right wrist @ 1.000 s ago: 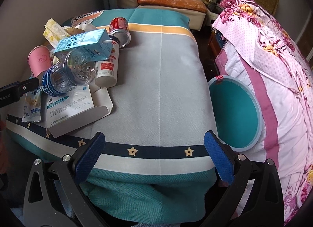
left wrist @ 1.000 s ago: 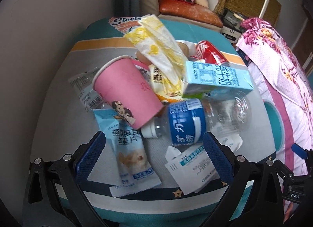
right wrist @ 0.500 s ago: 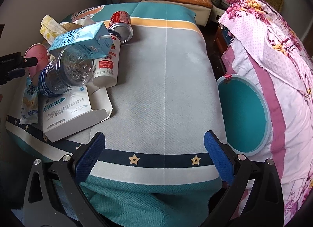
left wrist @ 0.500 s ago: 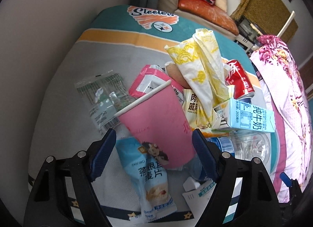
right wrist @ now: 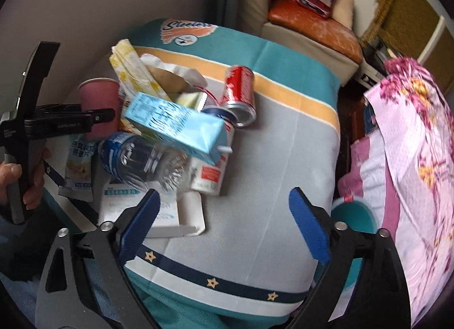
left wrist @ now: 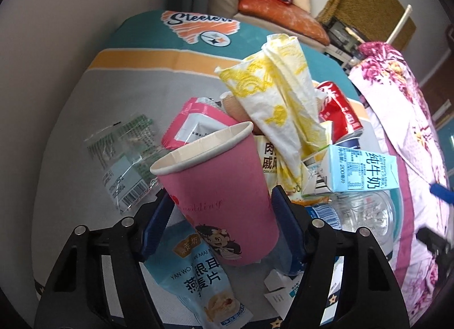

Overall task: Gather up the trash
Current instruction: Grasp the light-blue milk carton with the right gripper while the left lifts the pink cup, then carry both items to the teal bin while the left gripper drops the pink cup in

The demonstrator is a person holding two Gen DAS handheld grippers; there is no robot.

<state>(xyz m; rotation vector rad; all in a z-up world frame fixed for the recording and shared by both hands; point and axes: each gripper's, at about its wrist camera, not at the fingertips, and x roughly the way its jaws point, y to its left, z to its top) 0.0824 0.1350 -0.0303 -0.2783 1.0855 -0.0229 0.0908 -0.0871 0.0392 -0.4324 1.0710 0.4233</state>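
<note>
My left gripper (left wrist: pixel 220 210) is shut on a pink paper cup (left wrist: pixel 218 187), both blue pads against its sides; the cup stands upright, rim at the top. The cup also shows in the right wrist view (right wrist: pixel 98 105), with the left gripper (right wrist: pixel 65 123) around it. Around it lies a trash pile: a blue milk carton (left wrist: pixel 360 171), a clear water bottle (left wrist: pixel 360 215), a red can (left wrist: pixel 337 113), a yellow-and-white wrapper (left wrist: pixel 278 102) and a snack packet (left wrist: pixel 207 286). My right gripper (right wrist: pixel 224 221) is open and empty above the cloth-covered table (right wrist: pixel 269 187).
A teal round bin (right wrist: pixel 351 215) stands on the floor right of the table, beside a floral pink cover (right wrist: pixel 411 144). A white box (right wrist: pixel 170 215), a white bottle (right wrist: pixel 210 173) and a clear plastic bag (left wrist: pixel 124 156) also lie on the table. A sofa (right wrist: pixel 306 25) stands behind.
My left gripper moved in over the pile and closed on the pink cup, which went from lying tilted to upright. My right gripper swung left toward the pile, still open.
</note>
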